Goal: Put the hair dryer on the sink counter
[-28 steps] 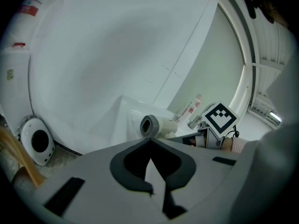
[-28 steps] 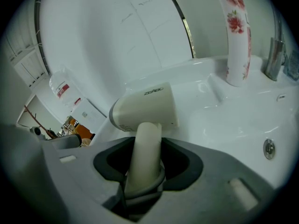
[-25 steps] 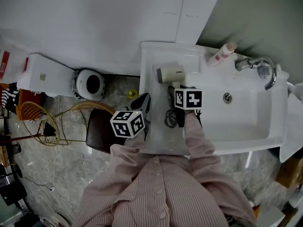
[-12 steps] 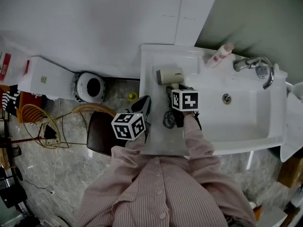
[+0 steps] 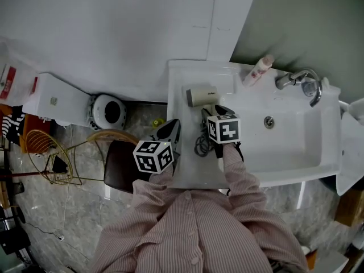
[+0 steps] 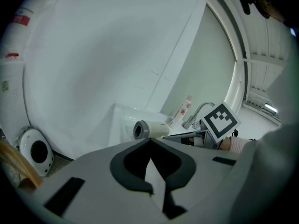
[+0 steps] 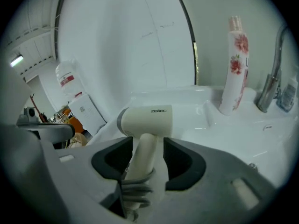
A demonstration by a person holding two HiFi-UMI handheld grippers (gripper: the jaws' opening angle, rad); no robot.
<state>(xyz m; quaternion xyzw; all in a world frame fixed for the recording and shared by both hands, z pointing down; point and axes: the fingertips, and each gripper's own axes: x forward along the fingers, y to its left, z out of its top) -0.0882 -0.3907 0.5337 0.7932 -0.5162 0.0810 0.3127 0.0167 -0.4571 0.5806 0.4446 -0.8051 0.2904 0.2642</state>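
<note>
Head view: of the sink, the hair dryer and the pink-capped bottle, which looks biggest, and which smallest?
1. sink, by far the largest
2. hair dryer
3. bottle, slimmer than the dryer
All three sit at about the same distance from the camera, so the order seems safe.

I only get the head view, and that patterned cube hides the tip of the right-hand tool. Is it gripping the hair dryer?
Observer: No. In the right gripper view, the right gripper has its jaws apart. The handle of the hair dryer sits between them, unsqueezed.
Operator: And the left tool?
Observer: The left gripper view shows the left gripper shut, with nothing between its jaws.
Operator: What's that pink thing at the back?
Observer: An upright bottle, white and printed with red flowers.
</note>
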